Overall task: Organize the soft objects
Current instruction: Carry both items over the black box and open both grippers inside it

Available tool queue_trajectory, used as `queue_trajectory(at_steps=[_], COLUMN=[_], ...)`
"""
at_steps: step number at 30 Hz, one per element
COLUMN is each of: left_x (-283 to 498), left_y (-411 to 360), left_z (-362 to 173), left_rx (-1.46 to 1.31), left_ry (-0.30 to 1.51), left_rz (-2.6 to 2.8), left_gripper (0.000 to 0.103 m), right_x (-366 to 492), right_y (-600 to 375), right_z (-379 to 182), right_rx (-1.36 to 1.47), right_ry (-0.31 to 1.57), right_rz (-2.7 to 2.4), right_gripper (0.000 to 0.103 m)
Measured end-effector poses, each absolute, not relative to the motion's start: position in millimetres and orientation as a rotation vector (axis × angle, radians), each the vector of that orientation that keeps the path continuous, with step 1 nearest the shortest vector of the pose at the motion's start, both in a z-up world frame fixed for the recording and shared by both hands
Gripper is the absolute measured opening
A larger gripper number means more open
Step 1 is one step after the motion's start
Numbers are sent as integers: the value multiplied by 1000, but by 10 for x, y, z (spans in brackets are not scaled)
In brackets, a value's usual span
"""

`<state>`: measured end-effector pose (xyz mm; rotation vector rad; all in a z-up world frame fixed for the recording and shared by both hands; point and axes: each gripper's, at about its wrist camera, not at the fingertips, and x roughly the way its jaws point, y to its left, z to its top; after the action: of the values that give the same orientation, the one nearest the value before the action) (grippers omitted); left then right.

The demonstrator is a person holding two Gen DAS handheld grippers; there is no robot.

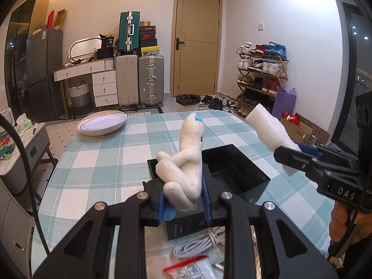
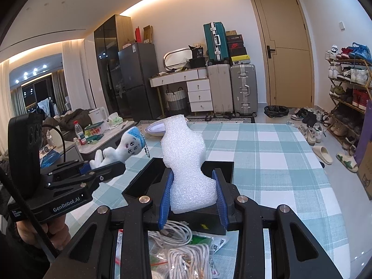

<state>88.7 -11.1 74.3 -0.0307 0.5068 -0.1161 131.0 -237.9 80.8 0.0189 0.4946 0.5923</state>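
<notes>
The left gripper has its blue pads pressed against the lower body of a white plush toy, so the fingers are narrow and hold it firmly. The toy stands up from the jaws and leans away from the camera; its head has a blue patch, and in the right wrist view a small ball chain hangs from it. The right gripper is closed in the same way on a white foam piece, which rises upright between the two blue pads and is squeezed a little at its base. Both soft things are lifted above the table, which is covered with a checked cloth in pale green and white. Under them, near the middle of the table, lies an open black box; the toy is over its left side and the foam over its right side. Nothing can be seen inside the box. At the near edge of the table lie coiled white cables and some plastic packets. At the far left corner of the table stands a white plate with a dark rim line. A hand holds the handle of the left gripper.
</notes>
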Motion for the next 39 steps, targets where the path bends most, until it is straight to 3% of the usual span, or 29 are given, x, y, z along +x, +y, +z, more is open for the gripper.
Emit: queue_trajectory(at_steps=[37,39], left_x=[1603,1607], left_y=[-253,-239], left_z=[283,294], left_rx=[1,2], left_ry=[658,663], left_rz=[-121,-129], left_gripper=[26,28], right_x=[1960,1956], right_y=[-1985,-1999], right_z=[269,277], right_rx=[-93,-80], right_ry=[683,679], right_rz=[557,577], right_gripper=[34,39])
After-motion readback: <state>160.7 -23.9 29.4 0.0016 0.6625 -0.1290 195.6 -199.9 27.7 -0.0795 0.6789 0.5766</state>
